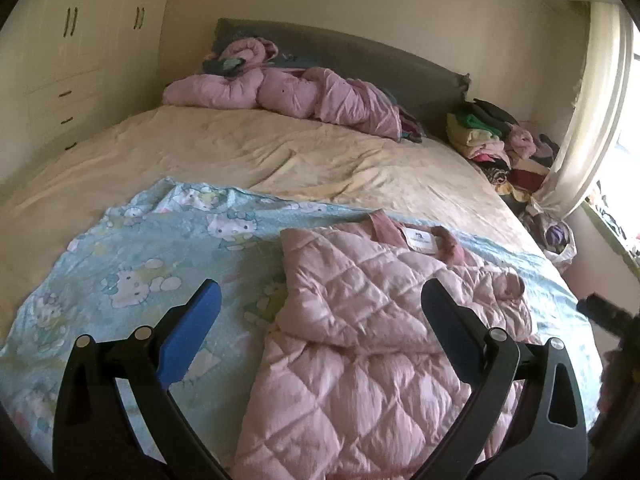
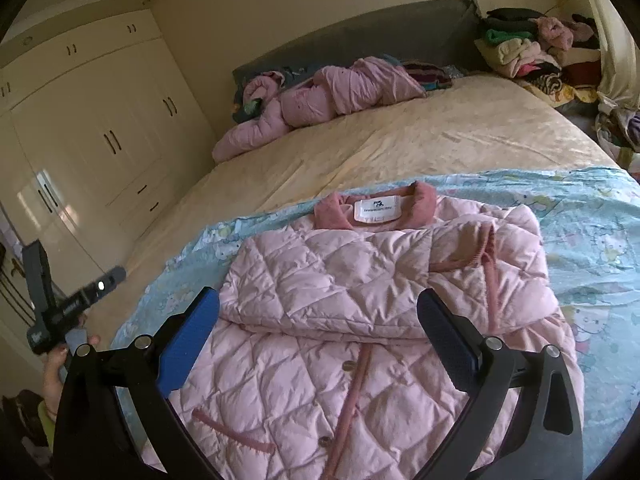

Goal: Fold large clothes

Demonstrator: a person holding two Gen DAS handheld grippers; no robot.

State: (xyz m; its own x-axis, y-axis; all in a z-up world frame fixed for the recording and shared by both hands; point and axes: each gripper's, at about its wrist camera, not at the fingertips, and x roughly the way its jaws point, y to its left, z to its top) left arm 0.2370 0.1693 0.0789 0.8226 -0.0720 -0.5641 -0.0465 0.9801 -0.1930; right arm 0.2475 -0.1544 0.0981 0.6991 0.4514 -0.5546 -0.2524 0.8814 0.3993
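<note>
A pink quilted jacket (image 1: 372, 320) lies on a light blue cartoon-print sheet (image 1: 160, 256) at the near end of the bed. Both sleeves are folded across its front, and the collar with a white label (image 2: 374, 209) points toward the headboard. My left gripper (image 1: 320, 300) is open and empty, hovering over the jacket's left edge. My right gripper (image 2: 318, 308) is open and empty, hovering above the jacket's middle (image 2: 360, 312). The left gripper's body also shows at the left edge of the right wrist view (image 2: 60, 304).
The bed has a cream cover (image 1: 260, 152) and a grey headboard (image 1: 360, 52). A crumpled pink duvet (image 1: 288, 96) lies near the headboard. A pile of clothes (image 1: 504, 140) sits at the bed's right. Cream wardrobes (image 2: 80, 140) stand left; a curtain (image 1: 588, 112) hangs right.
</note>
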